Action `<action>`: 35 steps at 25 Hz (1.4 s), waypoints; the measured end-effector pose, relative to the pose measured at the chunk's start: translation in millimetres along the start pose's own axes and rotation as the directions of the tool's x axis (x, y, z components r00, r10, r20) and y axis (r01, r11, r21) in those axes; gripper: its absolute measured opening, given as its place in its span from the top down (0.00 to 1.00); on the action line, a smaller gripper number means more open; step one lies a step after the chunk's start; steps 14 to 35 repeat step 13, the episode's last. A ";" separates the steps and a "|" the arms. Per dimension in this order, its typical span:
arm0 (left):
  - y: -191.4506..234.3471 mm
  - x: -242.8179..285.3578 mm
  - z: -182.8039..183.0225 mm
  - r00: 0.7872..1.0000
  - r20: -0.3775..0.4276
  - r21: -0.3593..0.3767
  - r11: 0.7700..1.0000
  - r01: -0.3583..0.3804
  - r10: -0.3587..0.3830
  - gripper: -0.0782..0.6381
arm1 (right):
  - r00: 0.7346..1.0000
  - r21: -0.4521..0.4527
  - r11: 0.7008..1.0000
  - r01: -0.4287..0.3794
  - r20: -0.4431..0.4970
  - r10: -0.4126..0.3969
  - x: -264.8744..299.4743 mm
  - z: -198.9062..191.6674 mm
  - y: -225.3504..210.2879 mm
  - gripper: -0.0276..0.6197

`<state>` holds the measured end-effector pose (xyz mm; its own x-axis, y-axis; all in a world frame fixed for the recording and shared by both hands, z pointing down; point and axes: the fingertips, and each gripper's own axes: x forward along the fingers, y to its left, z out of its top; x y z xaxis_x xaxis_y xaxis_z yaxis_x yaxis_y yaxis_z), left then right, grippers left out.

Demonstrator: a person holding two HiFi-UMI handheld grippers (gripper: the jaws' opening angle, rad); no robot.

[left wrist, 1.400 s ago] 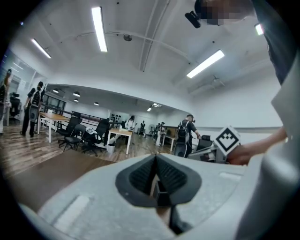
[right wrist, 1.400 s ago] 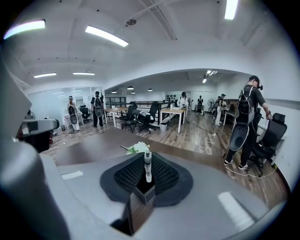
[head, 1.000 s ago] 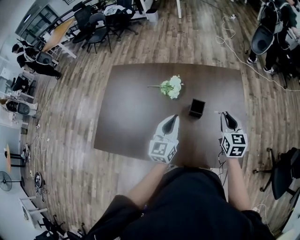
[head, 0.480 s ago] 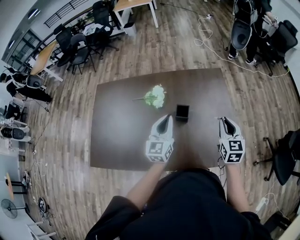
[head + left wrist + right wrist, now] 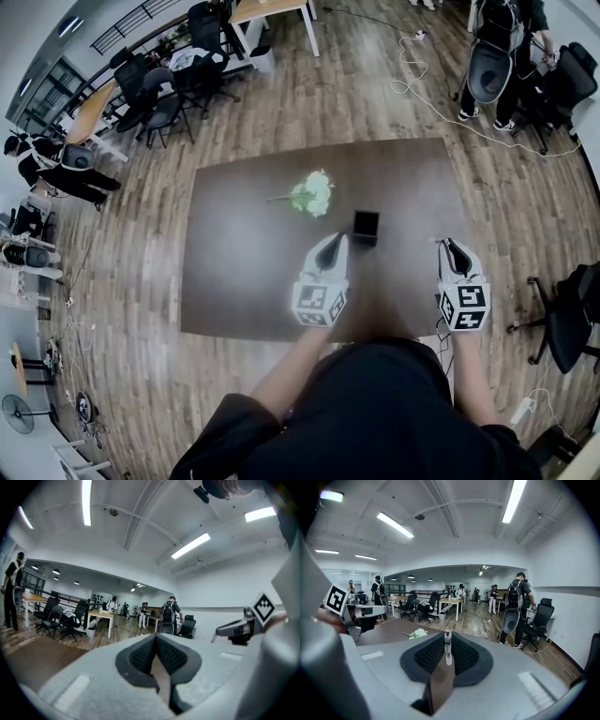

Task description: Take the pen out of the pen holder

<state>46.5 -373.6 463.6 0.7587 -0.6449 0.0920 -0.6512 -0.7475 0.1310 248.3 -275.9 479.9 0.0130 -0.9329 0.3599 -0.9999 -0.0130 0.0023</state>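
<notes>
Right gripper (image 5: 453, 249) has its jaws pinched narrow on the pen (image 5: 447, 645), which stands up between the pads, well clear of the black pen holder (image 5: 366, 227) on the dark table (image 5: 244, 272). From the holder, that gripper sits at about four o'clock. The left gripper (image 5: 330, 246) is at seven, jaws pressed together on nothing. White flowers (image 5: 312, 194) lie at ten o'clock.

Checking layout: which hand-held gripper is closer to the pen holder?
Left. In the head view, the left hand-held gripper is just below-left of the pen holder; the right hand-held gripper, gripping the pen, is farther off to its right.
</notes>
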 end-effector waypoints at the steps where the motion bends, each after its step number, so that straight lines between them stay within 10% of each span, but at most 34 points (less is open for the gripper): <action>1: 0.4 0.2 -0.3 1.000 0.000 -0.001 1.000 -0.004 0.004 0.89 | 1.000 -0.001 1.000 -0.004 0.001 0.004 1.4 0.7 -0.2 0.88; 35: 10.0 -1.4 -3.0 0.999 -0.014 0.006 0.999 -0.034 0.034 0.89 | 0.999 -0.002 0.999 -0.043 0.000 0.043 19.3 2.5 2.7 0.88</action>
